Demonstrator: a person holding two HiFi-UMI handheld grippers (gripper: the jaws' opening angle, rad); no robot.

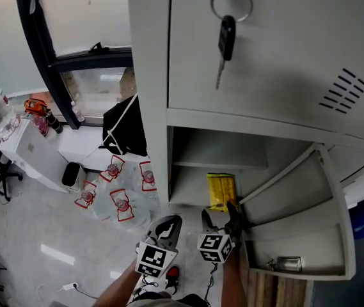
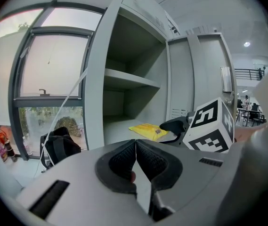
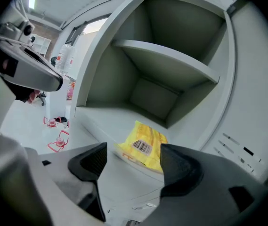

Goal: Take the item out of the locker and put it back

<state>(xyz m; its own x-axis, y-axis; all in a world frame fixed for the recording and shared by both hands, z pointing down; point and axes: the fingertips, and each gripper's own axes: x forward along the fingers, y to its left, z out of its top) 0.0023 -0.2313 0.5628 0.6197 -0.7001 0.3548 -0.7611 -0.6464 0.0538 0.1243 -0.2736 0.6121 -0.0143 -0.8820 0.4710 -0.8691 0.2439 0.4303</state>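
The yellow packet [image 3: 144, 146] lay on the locker [image 3: 171, 60] floor. The right gripper [image 3: 134, 160] was spread wide just short of it, seemingly not touching. The left gripper [image 2: 136, 149] was pinched shut.

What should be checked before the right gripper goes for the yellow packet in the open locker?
1. Locker door open: ok, swung wide.
2. Yellow packet reachable: ok, lying flat on the compartment floor.
3. Right gripper ready: ok, jaws apart, nothing between them.
4. Line-up: ok, the packet lies just ahead of the gap.
5. Left gripper out of the way: ok, shut, empty, outside the compartment.
6. How the packet will handle: cannot tell.
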